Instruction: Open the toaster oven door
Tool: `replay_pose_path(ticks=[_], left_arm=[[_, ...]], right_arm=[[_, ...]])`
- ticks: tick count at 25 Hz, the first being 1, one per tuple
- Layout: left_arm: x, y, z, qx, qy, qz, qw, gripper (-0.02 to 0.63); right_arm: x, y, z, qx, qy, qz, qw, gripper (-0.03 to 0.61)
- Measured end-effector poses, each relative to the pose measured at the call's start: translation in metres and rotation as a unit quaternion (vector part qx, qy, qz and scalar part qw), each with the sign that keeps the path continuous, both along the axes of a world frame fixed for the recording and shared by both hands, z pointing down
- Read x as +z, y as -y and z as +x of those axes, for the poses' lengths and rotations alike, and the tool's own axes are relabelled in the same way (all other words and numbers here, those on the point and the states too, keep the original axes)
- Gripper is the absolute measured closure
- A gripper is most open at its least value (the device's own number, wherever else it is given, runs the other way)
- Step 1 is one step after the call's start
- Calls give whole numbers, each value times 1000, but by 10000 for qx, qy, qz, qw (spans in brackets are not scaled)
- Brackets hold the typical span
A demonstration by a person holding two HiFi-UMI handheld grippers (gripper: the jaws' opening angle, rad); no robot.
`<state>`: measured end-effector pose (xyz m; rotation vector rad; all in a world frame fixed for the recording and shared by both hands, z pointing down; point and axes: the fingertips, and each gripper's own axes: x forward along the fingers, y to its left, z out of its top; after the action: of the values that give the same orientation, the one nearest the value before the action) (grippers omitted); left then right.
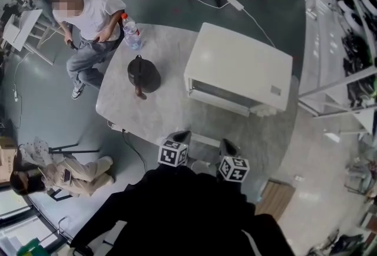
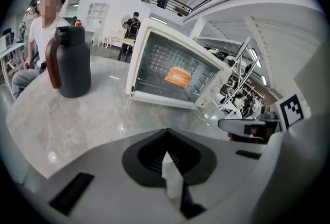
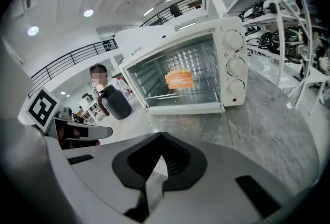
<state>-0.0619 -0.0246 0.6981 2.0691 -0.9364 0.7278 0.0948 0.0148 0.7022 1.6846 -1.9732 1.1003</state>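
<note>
A white toaster oven (image 1: 238, 63) stands on the round marble table (image 1: 159, 113), its glass front toward me. In the gripper views the toaster oven (image 2: 175, 71) (image 3: 191, 71) shows something orange on its rack, a white bar along its lower front edge and three knobs on the right. The door looks closed. My left gripper (image 1: 179, 135) and right gripper (image 1: 228, 145) hang side by side at the table's near edge, short of the oven and touching nothing. The left gripper (image 2: 167, 164) is shut and empty, and so is the right gripper (image 3: 157, 171).
A dark kettle (image 1: 144, 74) stands left of the oven, with a water bottle (image 1: 131, 31) behind it. A person in a white shirt (image 1: 91, 19) stands at the table's far left. Another person (image 1: 65, 172) sits on the floor. Shelving (image 1: 347, 25) lines the right.
</note>
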Motion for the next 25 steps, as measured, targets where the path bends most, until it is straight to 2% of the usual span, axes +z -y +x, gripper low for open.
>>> replay_pose_path(ticks=[6, 13, 25], left_arm=[[-40, 27, 10, -38, -230, 523, 9984, 611], [-89, 54, 15, -112, -517, 1107, 9924, 611], [-173, 83, 28, -27, -969, 2180, 9711, 611]], right_arm=[[-53, 35, -1, -1, -50, 627, 9980, 575], [-105, 62, -2, -8, -125, 1244, 9922, 575], [-188, 93, -6, -66, -140, 2198, 9754, 575]])
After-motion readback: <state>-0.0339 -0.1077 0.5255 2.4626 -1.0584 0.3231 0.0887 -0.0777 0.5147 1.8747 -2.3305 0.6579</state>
